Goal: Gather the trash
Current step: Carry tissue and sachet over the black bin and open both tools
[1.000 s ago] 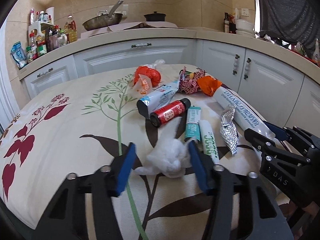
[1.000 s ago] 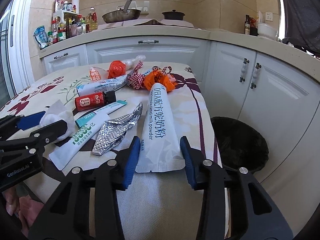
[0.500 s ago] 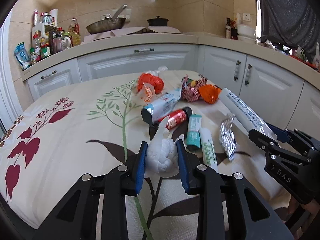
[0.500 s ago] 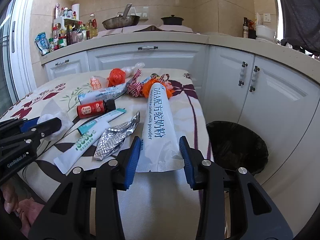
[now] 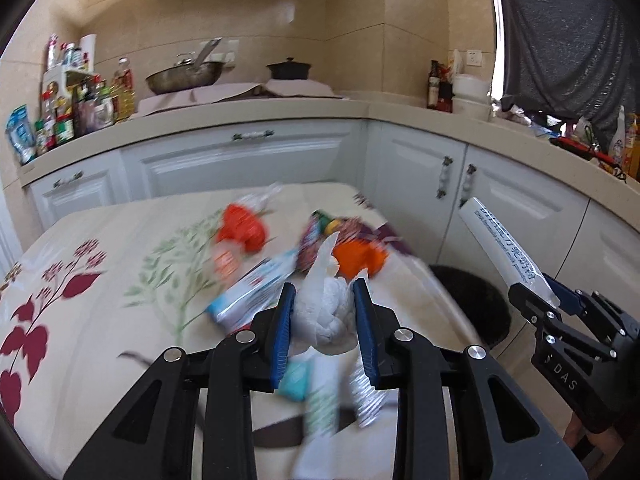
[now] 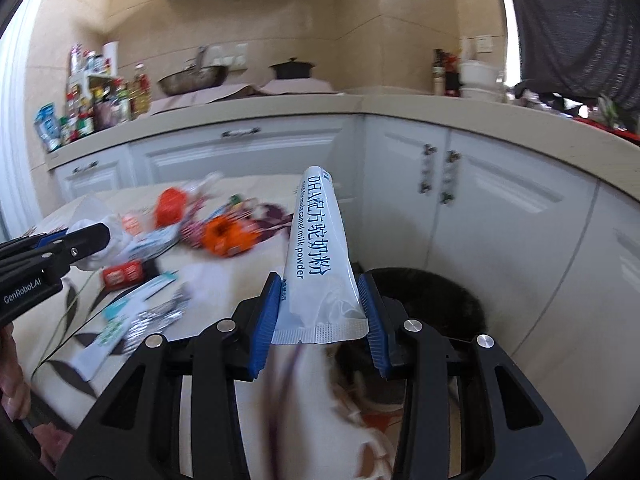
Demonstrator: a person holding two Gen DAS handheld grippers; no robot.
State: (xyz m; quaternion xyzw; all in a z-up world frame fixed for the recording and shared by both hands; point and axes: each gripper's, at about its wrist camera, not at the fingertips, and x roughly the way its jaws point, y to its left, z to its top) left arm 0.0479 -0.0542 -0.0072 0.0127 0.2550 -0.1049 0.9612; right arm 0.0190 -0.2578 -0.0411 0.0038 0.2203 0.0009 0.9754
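Note:
My left gripper (image 5: 325,322) is shut on a crumpled white tissue (image 5: 326,316), lifted above the table. My right gripper (image 6: 320,312) is shut on a long white camel milk powder sachet (image 6: 318,248), raised off the table with its far end tilted up; the same sachet (image 5: 500,252) shows at the right of the left wrist view. A black trash bin (image 6: 436,300) stands on the floor just past the table's right edge. More trash lies on the table: an orange bag (image 6: 224,236), a red bottle (image 6: 122,274), a silver foil wrapper (image 6: 156,318), and white and teal sachets (image 6: 116,320).
The table (image 5: 80,320) carries a cream cloth printed with leaves. White cabinets (image 6: 500,220) and a beige counter wrap around behind and to the right. A wok (image 5: 184,78), a black pot (image 5: 288,70) and bottles (image 5: 72,108) sit on the counter. A person's hand (image 6: 12,380) shows at lower left.
My left gripper closed on the tissue and lifted it off the table. My right gripper raised the milk powder sachet off the table, and both swung right toward the bin.

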